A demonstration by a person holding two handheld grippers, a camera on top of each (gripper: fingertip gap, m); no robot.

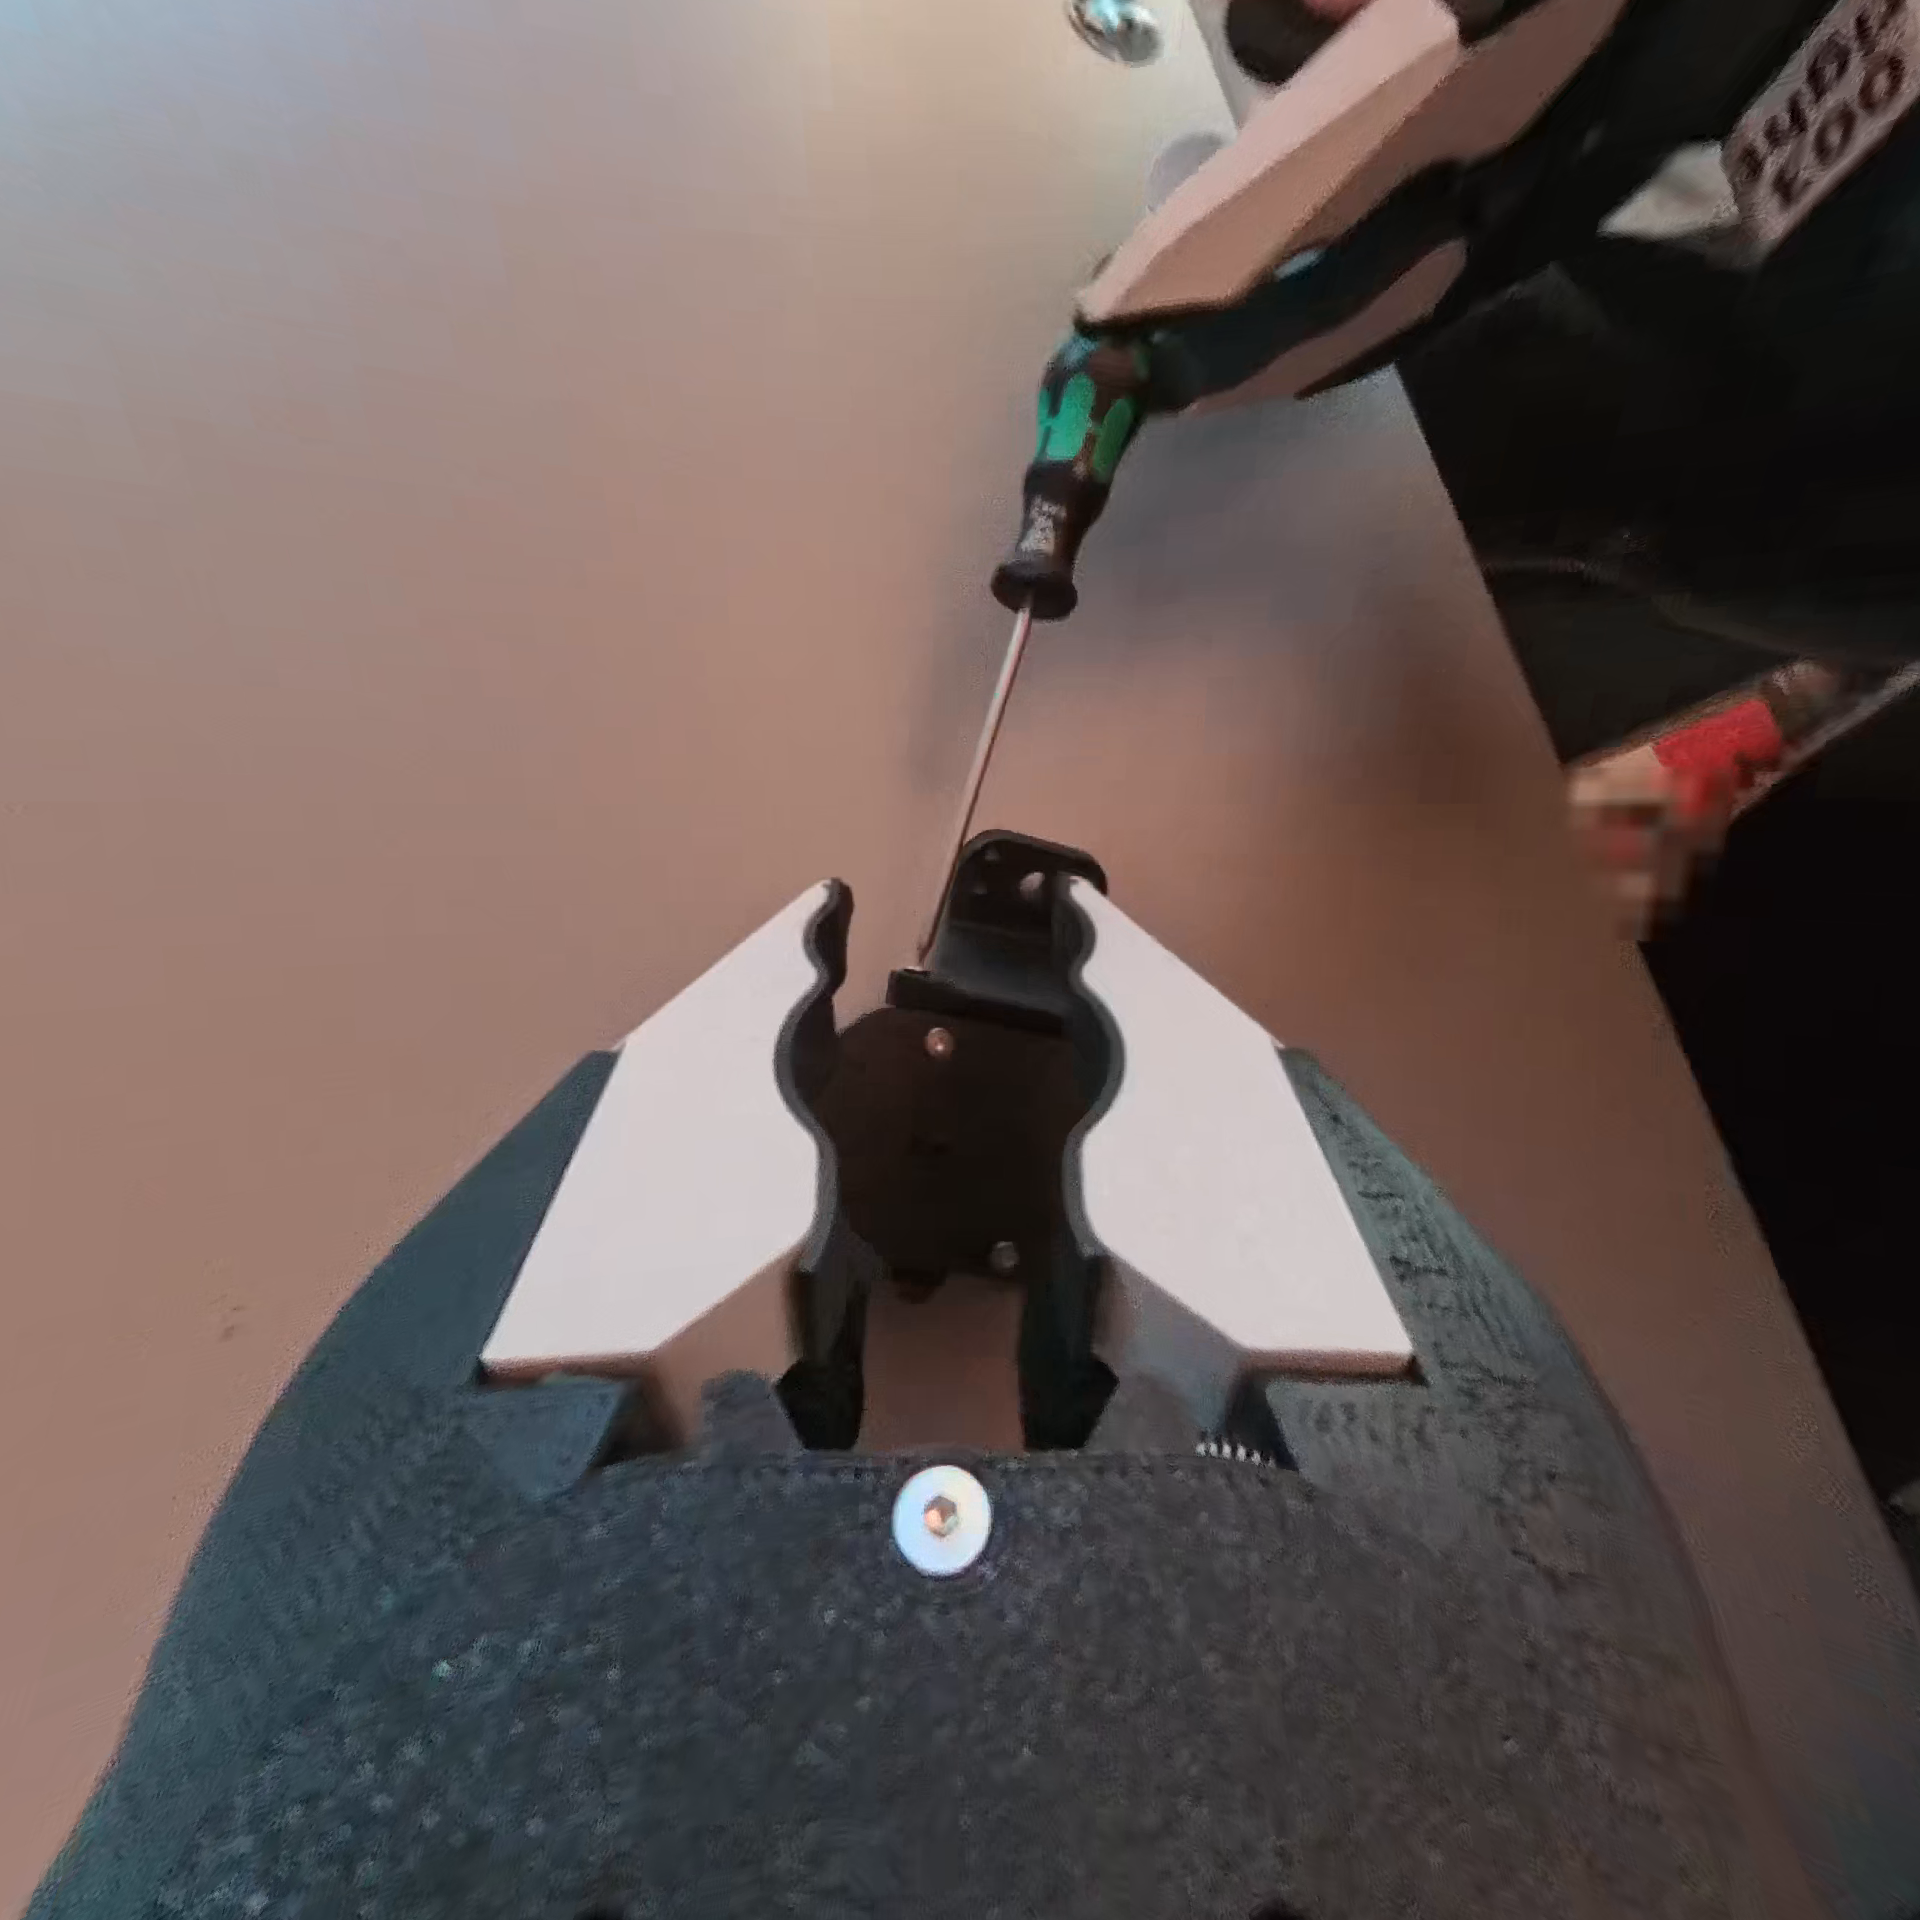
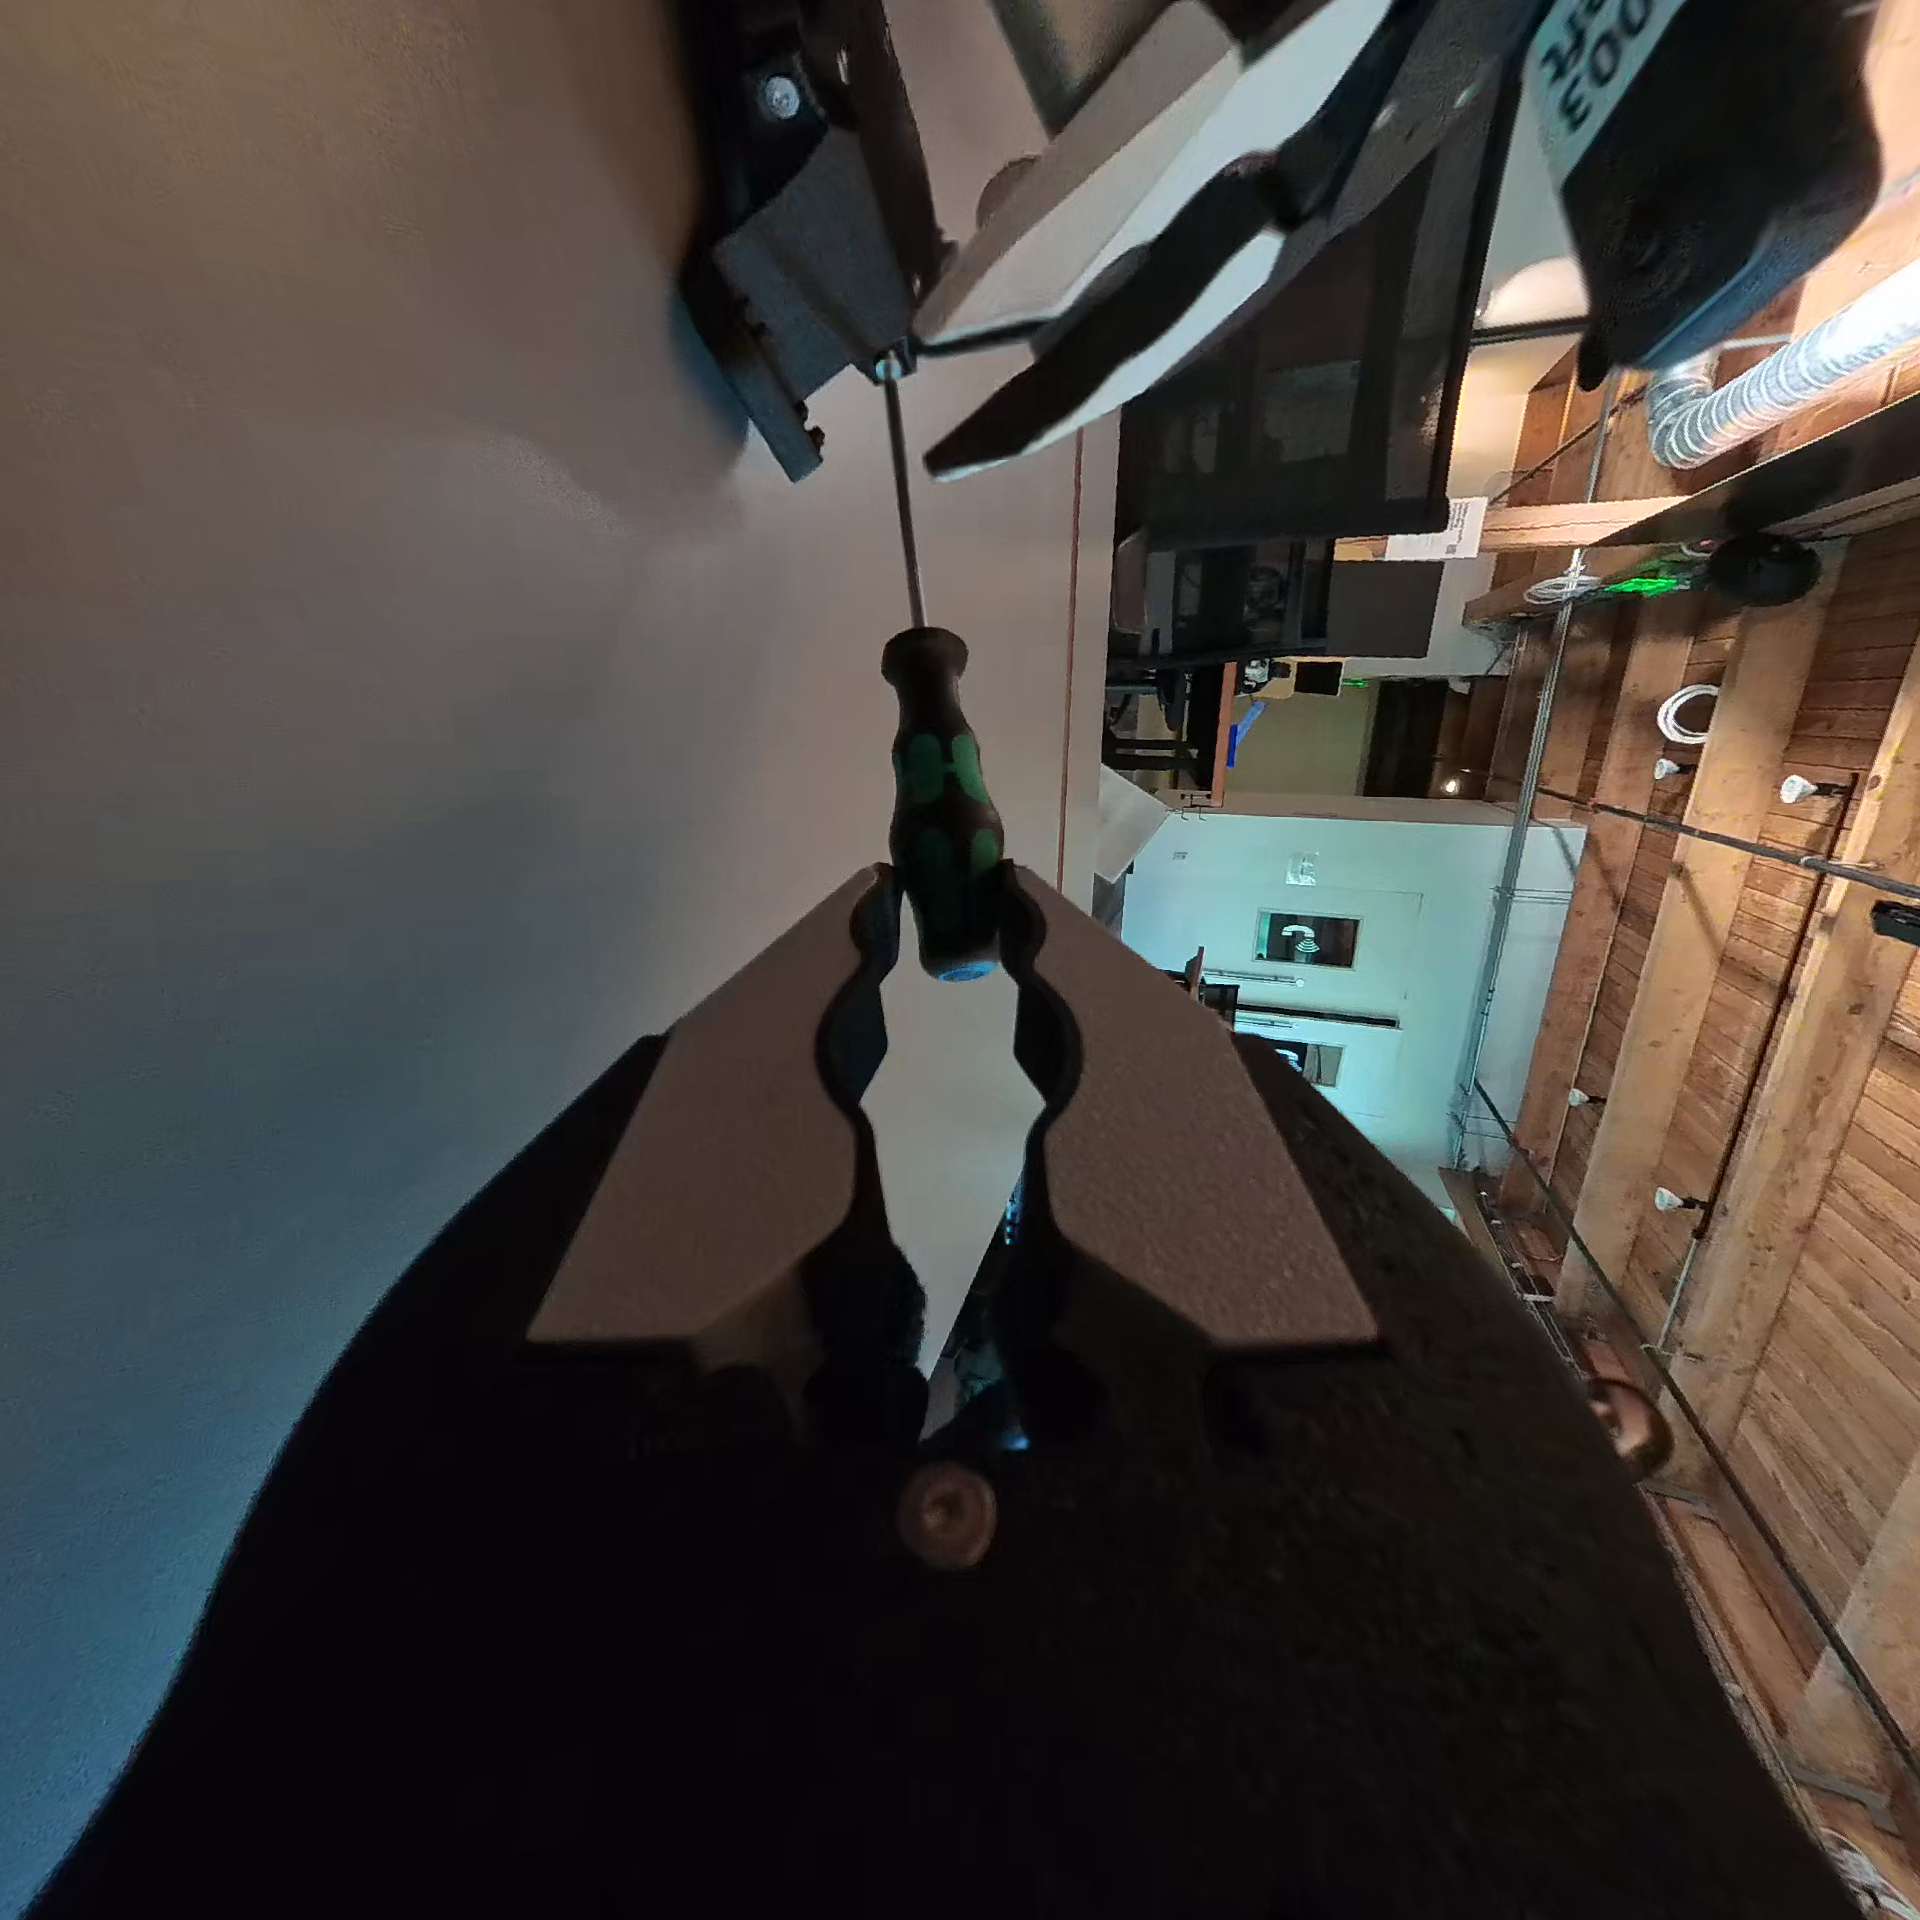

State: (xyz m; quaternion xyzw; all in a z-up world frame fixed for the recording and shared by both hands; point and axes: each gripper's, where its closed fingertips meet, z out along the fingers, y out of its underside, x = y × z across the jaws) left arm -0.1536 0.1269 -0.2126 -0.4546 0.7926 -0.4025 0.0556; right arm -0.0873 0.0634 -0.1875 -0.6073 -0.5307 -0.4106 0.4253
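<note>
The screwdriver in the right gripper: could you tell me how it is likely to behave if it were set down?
The screwdriver would probably roll, since its handle looks rounded. The thin shaft looks stiff. Held only at the handle's end by the right gripper, it may pivot if pushed sideways.

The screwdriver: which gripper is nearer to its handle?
Right. The right gripper is shut on the screwdriver handle. The left gripper is at the shaft's far end, clamping the black part that the tip meets.

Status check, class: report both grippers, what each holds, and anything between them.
Left gripper shut on black bracket. Right gripper shut on screwdriver, tip at bracket. Nothing between.
</note>
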